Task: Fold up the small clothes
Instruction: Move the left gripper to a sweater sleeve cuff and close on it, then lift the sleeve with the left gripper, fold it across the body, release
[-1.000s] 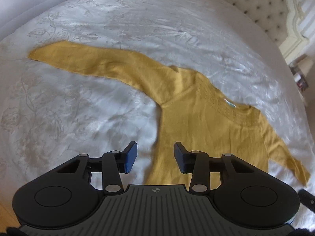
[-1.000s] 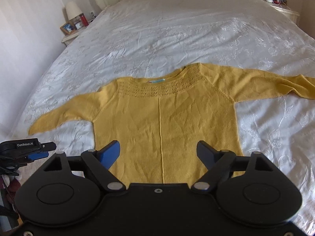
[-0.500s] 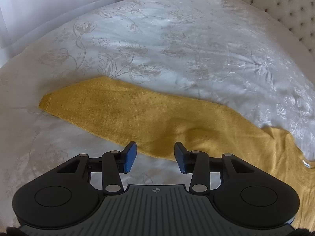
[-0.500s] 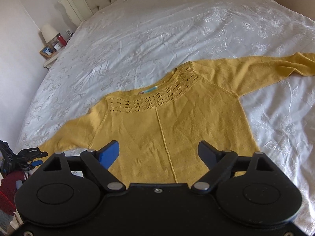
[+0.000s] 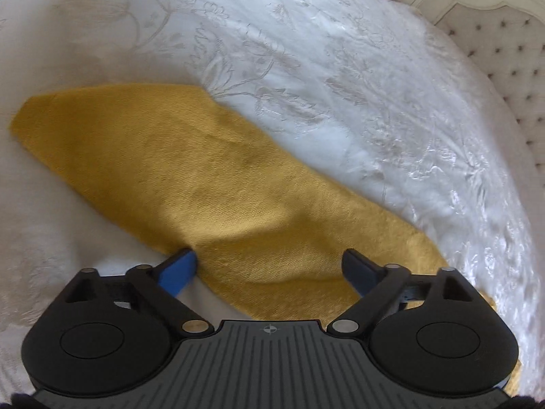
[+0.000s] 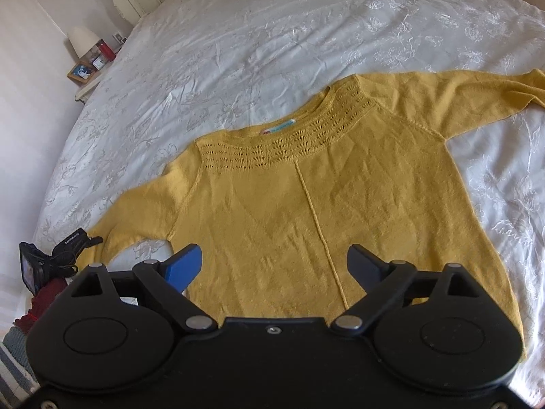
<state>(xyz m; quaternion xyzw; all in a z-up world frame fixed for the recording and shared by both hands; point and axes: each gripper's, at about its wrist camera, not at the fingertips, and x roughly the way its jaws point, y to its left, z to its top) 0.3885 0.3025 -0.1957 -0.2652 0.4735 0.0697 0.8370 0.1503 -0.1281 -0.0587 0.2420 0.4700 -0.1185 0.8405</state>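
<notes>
A mustard-yellow knit sweater (image 6: 323,204) lies flat and face up on the white bed, neck away from me, both sleeves spread out. In the left wrist view one sleeve (image 5: 190,177) fills the middle, its cuff at the far left. My left gripper (image 5: 269,269) is open wide and low over this sleeve, its fingers straddling the sleeve's width. My right gripper (image 6: 274,266) is open and empty, held above the sweater's lower hem. The left gripper (image 6: 61,255) also shows at the left edge of the right wrist view, by the sleeve end.
The white embroidered bedspread (image 6: 272,51) covers the whole bed. A tufted headboard (image 5: 504,41) stands at the far end. A bedside table with a lamp (image 6: 81,41) and a framed photo is at the left. Dark red and striped fabric (image 6: 30,310) lies at the bed's lower left.
My left gripper has moved down and closer to the sleeve and opened wider. My right gripper has shifted a little nearer to the sweater's body and stays open.
</notes>
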